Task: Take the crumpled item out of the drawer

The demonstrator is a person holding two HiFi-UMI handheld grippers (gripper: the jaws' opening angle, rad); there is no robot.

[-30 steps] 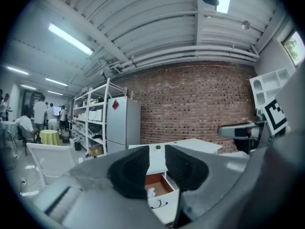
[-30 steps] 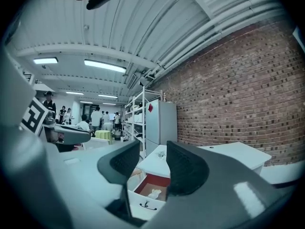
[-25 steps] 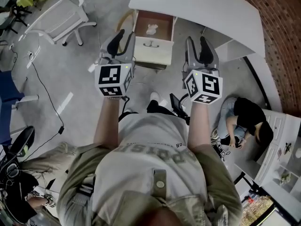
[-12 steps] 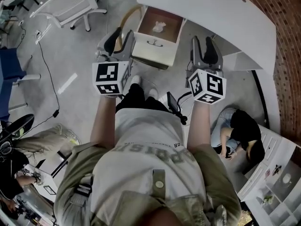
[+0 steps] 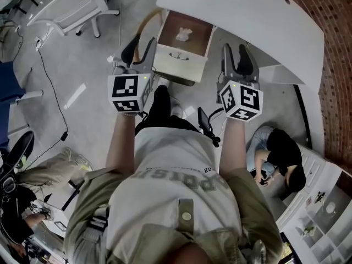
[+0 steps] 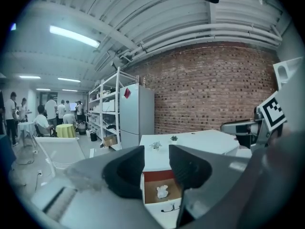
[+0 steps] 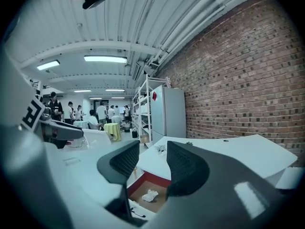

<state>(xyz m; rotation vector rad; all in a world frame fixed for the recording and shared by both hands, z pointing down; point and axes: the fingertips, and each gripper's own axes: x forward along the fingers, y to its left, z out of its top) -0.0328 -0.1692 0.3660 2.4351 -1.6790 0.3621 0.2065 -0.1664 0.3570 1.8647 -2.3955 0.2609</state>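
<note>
A white crumpled item (image 5: 183,34) lies on the brown floor of the pulled-out drawer (image 5: 179,65) under the white desk (image 5: 258,21). It shows too in the left gripper view as a crumpled item (image 6: 162,192) and in the right gripper view as a crumpled item (image 7: 150,195). My left gripper (image 5: 137,51) hovers left of the drawer front, its jaws opening, nothing between them. My right gripper (image 5: 235,58) hangs right of the drawer, open and empty. Both stand well short of the item.
A white chair (image 5: 74,7) stands at the far left, cables run over the grey floor. A person (image 5: 280,153) crouches at the right beside the desk. A brick wall (image 5: 330,48) lies beyond the desk; white shelves (image 6: 107,113) and a fridge (image 6: 136,116) stand further off.
The drawer and desk have shifted slightly in the head view as I drew nearer. My left gripper's jaws have spread wider. The right gripper has kept its opening.
</note>
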